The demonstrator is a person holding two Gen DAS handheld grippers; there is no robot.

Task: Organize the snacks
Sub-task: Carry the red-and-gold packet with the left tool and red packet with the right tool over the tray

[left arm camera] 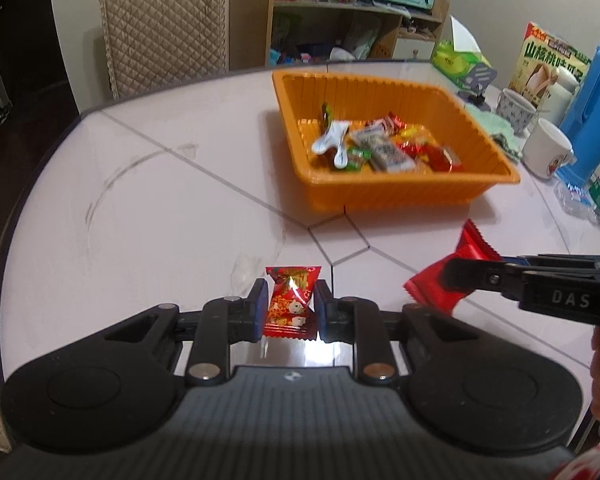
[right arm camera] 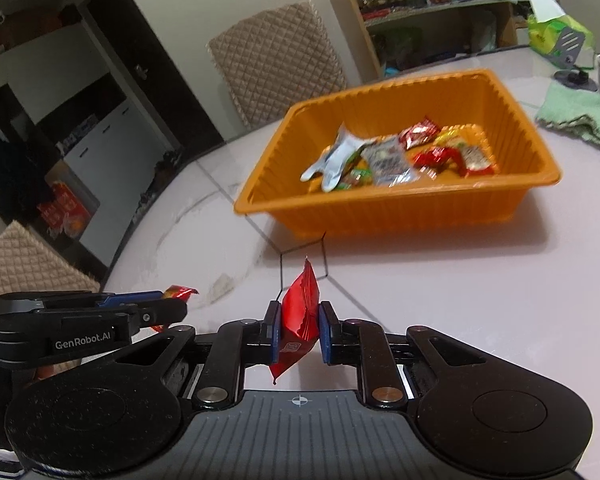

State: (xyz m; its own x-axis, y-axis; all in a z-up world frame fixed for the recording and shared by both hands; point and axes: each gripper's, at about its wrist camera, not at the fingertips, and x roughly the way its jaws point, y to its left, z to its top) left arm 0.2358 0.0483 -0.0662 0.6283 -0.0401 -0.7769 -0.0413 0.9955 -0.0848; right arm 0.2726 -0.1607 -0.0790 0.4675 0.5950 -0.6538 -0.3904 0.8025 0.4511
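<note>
My left gripper is shut on a red patterned candy packet, held above the table near its front. My right gripper is shut on a plain red snack packet; it also shows in the left wrist view at the right, with its red packet. The left gripper shows in the right wrist view at the left, with its candy. An orange tray holding several wrapped snacks stands ahead on the table; it also shows in the right wrist view.
The pale round table has a curved edge at left. White mugs, a blue container, a snack box, a green cloth and a tissue pack stand at right. A quilted chair and a shelf stand behind.
</note>
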